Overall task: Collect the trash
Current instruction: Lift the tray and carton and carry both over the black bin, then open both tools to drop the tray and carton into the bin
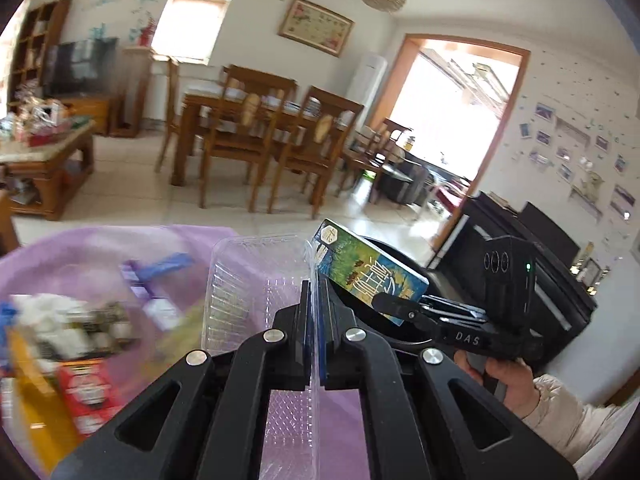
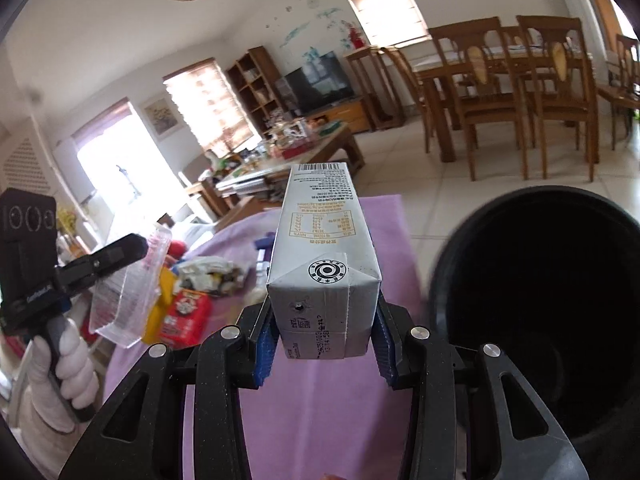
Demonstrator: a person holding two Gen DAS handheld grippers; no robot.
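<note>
Left gripper: jaws clamped on the thin wall of a clear plastic tray, held above the purple cloth.
Right gripper: part open, pads pressing a milk carton (held lengthwise).
Bin: black, open, right of the carton.
Remaining trash: left, on the cloth.
Risk: the flimsy tray may slip or buckle; the long carton could catch the bin rim.

"DAS" stands on the right gripper body.

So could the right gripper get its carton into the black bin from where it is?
Probably yes: the right gripper holds the carton just beside the black bin, whose open mouth looks unobstructed.
</note>
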